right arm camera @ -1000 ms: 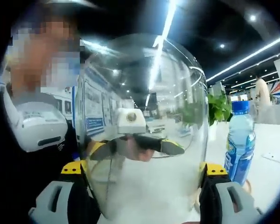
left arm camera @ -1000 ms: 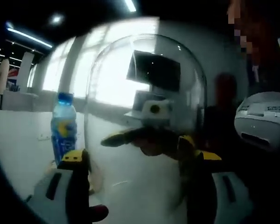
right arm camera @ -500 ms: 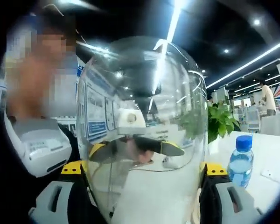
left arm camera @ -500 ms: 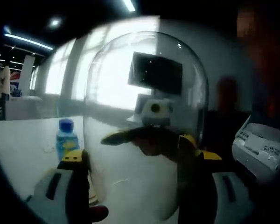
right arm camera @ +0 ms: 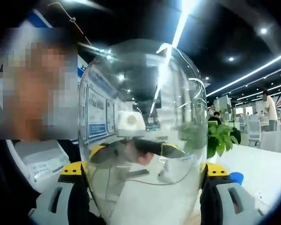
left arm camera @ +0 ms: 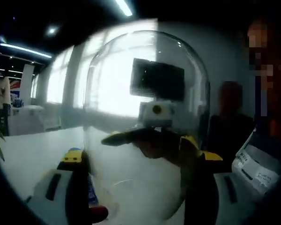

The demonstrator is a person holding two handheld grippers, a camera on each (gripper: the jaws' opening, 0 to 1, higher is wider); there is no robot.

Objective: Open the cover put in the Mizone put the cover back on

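- Left gripper view: the left gripper [left arm camera: 136, 161] has its yellow-tipped jaws pressed against opposite sides of the cover [left arm camera: 145, 108], a clear glass dome standing upright between them. Through the glass the right gripper [left arm camera: 147, 138] shows on the far side of the dome. The Mizone bottle [left arm camera: 90, 190] is low, just beside the near jaw, mostly hidden behind it. The white table [left arm camera: 33, 150] lies behind.
- Right gripper view: the right gripper [right arm camera: 143, 176] clamps the same cover [right arm camera: 143, 122] from both sides. The bottle's blue cap [right arm camera: 235, 178] peeks out beside the far jaw; a green plant [right arm camera: 219, 138] stands beyond.
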